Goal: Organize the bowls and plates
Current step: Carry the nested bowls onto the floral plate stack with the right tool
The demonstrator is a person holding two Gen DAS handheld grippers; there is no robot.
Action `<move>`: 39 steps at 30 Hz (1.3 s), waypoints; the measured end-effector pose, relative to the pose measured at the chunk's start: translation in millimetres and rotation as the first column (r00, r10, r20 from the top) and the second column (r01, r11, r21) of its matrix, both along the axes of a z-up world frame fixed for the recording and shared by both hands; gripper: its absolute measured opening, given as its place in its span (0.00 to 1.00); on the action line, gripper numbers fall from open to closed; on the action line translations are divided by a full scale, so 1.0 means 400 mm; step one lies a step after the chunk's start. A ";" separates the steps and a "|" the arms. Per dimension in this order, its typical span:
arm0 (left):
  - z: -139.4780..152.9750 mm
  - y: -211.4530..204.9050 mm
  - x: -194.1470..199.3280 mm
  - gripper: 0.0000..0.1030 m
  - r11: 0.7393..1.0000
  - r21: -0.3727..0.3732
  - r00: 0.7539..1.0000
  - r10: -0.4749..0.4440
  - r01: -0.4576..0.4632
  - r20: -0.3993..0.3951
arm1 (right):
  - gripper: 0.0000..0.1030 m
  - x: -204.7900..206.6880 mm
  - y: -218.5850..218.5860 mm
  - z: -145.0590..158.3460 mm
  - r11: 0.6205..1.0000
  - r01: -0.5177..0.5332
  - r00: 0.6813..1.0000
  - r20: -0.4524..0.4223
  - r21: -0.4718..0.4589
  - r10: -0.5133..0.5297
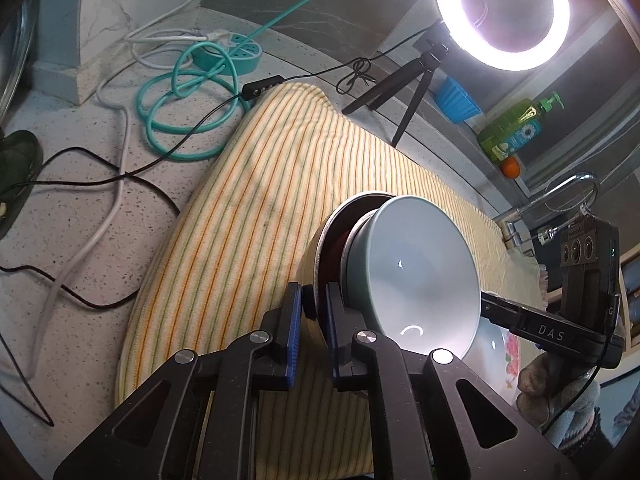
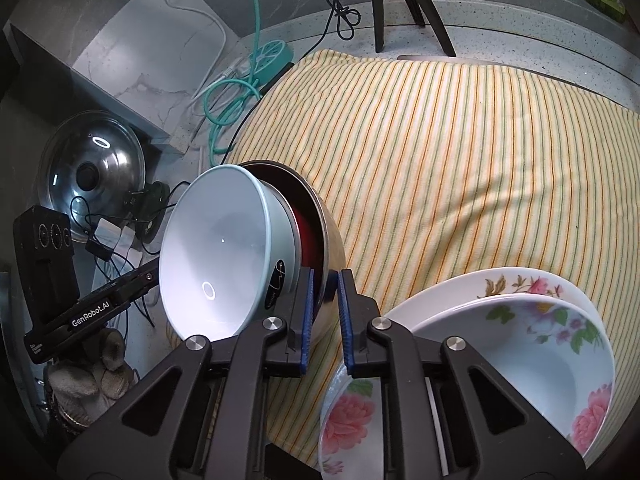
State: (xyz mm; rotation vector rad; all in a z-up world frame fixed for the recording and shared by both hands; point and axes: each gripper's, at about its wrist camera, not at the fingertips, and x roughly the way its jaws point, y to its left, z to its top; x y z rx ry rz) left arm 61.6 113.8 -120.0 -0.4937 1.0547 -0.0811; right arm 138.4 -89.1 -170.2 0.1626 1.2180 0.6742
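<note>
Blue-padded fingers of the left gripper (image 1: 314, 320) fill the foreground of the left wrist view, clenched on the rim of a steel bowl (image 1: 320, 240); a pale blue bowl (image 1: 420, 272) sits nested in it, both tipped on edge over the striped cloth (image 1: 248, 208); the right gripper (image 1: 552, 328) reaches in from the right behind the pale bowl, with a gloved hand (image 1: 536, 384) below it; a floral plate (image 1: 508, 344) peeks out beneath; a ring light (image 1: 502, 12) glows on its tripod at the back, beside coiled teal cable (image 1: 180, 96).

Seen from the right wrist, the right gripper (image 2: 325, 316) is likewise clamped on the steel bowl's (image 2: 332, 248) rim, the pale blue bowl (image 2: 216, 256) nested inside and tilted left; the left gripper (image 2: 100, 304) comes in from the left; floral plates (image 2: 520, 344) lie stacked at lower right on the striped cloth (image 2: 460, 160); a glass pot lid (image 2: 92, 172) leans at far left.
</note>
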 end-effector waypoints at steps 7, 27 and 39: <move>0.011 -0.008 -0.005 0.08 1.000 0.000 1.000 -0.002 0.002 0.005 | 0.13 -0.006 -0.012 0.011 1.000 0.006 1.000 0.007 -0.002 -0.006; 0.145 -0.118 -0.013 0.08 0.997 -0.029 0.991 -0.073 0.077 0.116 | 0.13 -0.062 -0.181 0.152 0.995 0.078 0.994 0.074 0.056 -0.082; 0.142 -0.266 -0.016 0.08 0.981 -0.053 0.978 -0.178 0.185 0.111 | 0.13 -0.125 -0.355 0.157 0.983 0.177 0.981 0.067 0.046 -0.180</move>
